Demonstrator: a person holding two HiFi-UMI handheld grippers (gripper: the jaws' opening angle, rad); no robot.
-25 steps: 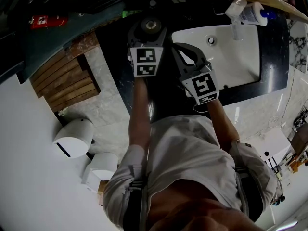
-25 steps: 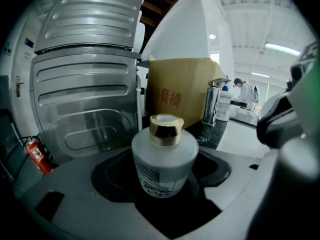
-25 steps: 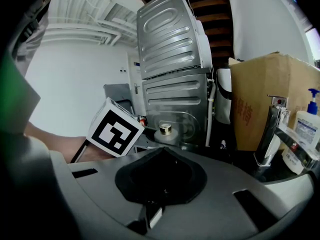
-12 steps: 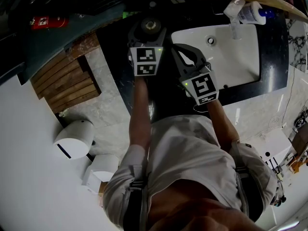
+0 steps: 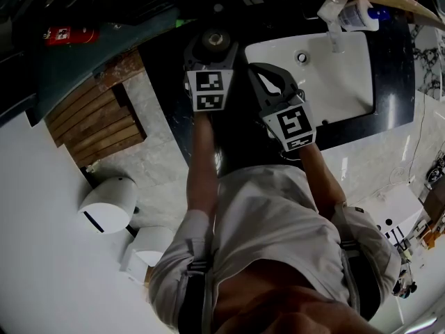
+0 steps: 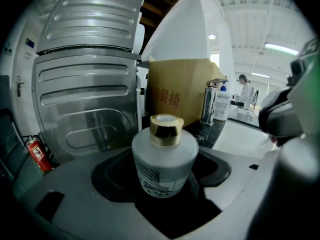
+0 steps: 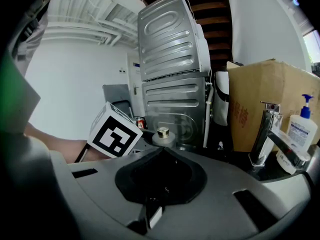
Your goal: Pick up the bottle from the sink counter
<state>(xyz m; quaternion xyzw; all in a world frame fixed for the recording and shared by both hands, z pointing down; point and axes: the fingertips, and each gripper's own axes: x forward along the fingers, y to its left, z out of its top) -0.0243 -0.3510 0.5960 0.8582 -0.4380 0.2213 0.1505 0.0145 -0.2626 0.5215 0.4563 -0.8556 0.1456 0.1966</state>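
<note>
A squat frosted-glass bottle (image 6: 164,159) with a gold cap stands upright in the hollow between the jaws of my left gripper (image 6: 167,190), which is shut on its body. From the head view the bottle (image 5: 214,37) shows from above, over the black counter (image 5: 243,141) left of the white sink (image 5: 334,82). I cannot tell whether it rests on the counter. My right gripper (image 5: 257,69) hangs just to the right, shut with nothing in its hollow (image 7: 159,184). Its view shows the bottle (image 7: 162,135) beside the left gripper's marker cube (image 7: 114,131).
A chrome faucet (image 7: 265,134) and a white pump bottle (image 7: 301,129) stand at the sink's far edge, with a cardboard box (image 6: 177,96) behind. A ribbed metal appliance (image 6: 87,99) rises at the back left, a red fire extinguisher (image 6: 35,151) beside it.
</note>
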